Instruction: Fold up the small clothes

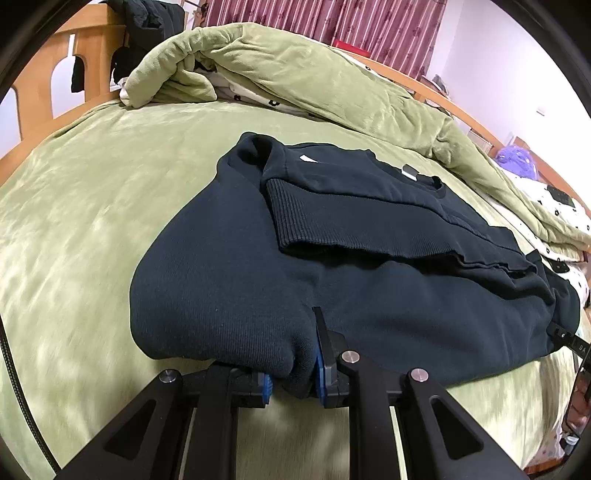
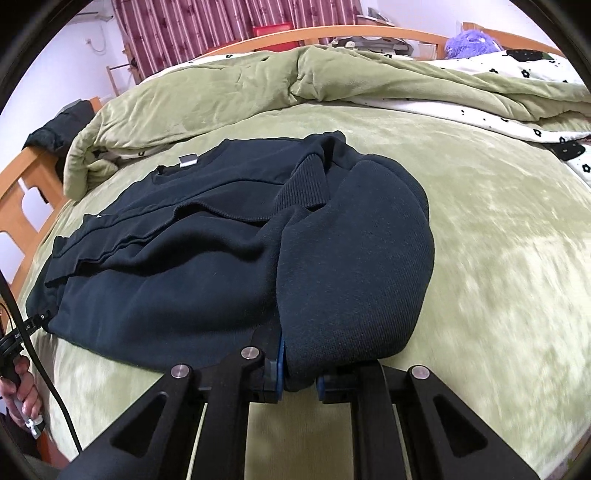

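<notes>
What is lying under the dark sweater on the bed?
The sweater lies on a green blanket that shows all around it. Both grippers, left and right, pinch its near edge. Anything directly beneath the cloth is covered and cannot be seen.

**Bedroom surroundings**

A green plush bed cover was spread flat across the mattress. A green quilt was bunched along the far side, and its white lining with black flowers was turned outward in places. A wooden bed frame was seen at one end, with dark clothing draped over it. Red striped curtains were hung behind the bed. A purple fluffy object was seen beyond the rail.
</notes>
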Demonstrator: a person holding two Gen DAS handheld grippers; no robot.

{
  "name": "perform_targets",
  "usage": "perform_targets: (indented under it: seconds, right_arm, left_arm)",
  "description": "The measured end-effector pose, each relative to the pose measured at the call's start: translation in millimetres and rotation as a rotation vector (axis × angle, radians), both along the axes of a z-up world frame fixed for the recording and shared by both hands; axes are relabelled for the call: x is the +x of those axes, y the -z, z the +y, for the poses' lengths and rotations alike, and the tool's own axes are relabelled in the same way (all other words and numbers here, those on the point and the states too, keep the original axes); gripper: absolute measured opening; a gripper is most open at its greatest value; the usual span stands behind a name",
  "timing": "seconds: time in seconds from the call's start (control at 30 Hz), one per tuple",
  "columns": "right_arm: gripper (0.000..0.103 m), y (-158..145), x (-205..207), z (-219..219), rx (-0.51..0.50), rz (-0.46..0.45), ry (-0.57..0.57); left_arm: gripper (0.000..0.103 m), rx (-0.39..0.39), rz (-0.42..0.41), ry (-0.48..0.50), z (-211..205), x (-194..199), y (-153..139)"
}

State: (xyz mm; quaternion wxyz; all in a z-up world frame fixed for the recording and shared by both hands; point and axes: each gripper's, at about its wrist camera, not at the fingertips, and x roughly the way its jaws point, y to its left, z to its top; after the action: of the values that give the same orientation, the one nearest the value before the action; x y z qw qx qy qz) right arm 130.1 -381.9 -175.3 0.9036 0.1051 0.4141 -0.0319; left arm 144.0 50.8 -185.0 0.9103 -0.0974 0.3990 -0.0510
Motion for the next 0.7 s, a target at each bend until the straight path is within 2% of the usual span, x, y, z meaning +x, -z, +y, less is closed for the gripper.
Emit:
perform_targets:
  seconds: [0.33, 0.53, 0.7]
  right_arm:
    - [0.012, -3, -67, 2, 0.019, -0.004, -0.006]
    - [0.012, -1, -78, 1, 0.033, 0.004, 0.001]
    - [0.015, -3, -78, 2, 0.015, 0.017, 0.008]
  left_arm:
    - [0.017, 0.008, -0.003, 0.009, 5, -53, -2]
    - [0.018, -0.003, 0.018, 0.019, 8, -58, -2]
    - [0.025, -0.02, 0.036, 0.014, 12, -60, -1]
